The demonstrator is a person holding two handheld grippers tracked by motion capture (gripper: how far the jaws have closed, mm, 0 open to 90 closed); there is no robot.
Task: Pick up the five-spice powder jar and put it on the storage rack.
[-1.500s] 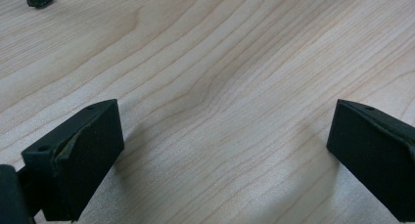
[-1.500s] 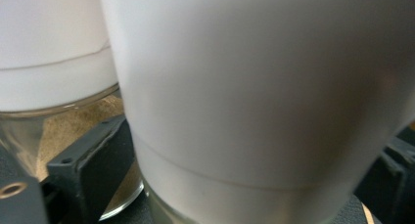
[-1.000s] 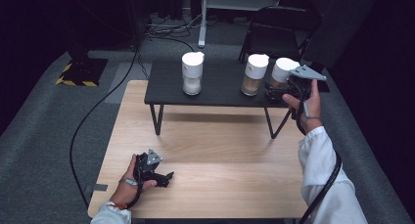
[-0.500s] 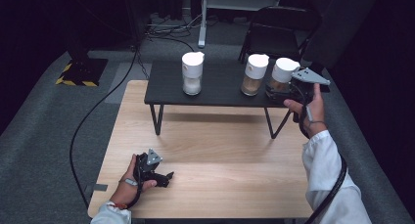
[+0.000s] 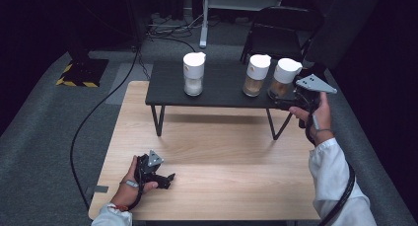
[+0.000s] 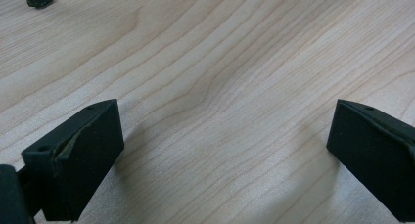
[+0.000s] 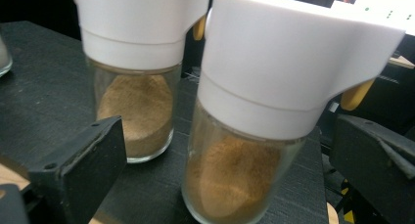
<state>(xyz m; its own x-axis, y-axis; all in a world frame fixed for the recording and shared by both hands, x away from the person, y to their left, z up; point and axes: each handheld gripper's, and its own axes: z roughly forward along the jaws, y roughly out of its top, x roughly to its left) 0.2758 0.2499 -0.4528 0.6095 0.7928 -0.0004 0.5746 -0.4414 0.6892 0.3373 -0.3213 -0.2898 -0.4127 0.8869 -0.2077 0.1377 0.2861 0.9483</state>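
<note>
The right tongs (image 5: pixel 282 98) stood spread around the rightmost white-capped glass jar of brown powder (image 7: pixel 244 150), at two o'clock on the black surface (image 5: pixel 222 90) (not yet gripped). The left tongs (image 5: pixel 165 179), spread too, rested idle at seven o'clock; lifting remained undone.

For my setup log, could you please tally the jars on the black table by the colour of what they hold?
Jars with white contents: 1, the left jar.
Jars with brown contents: 2, the middle jar and the right jar, which stands between the open jaws of the right gripper.
Total: 3 jars, all white-lidded, on the black table.
</note>
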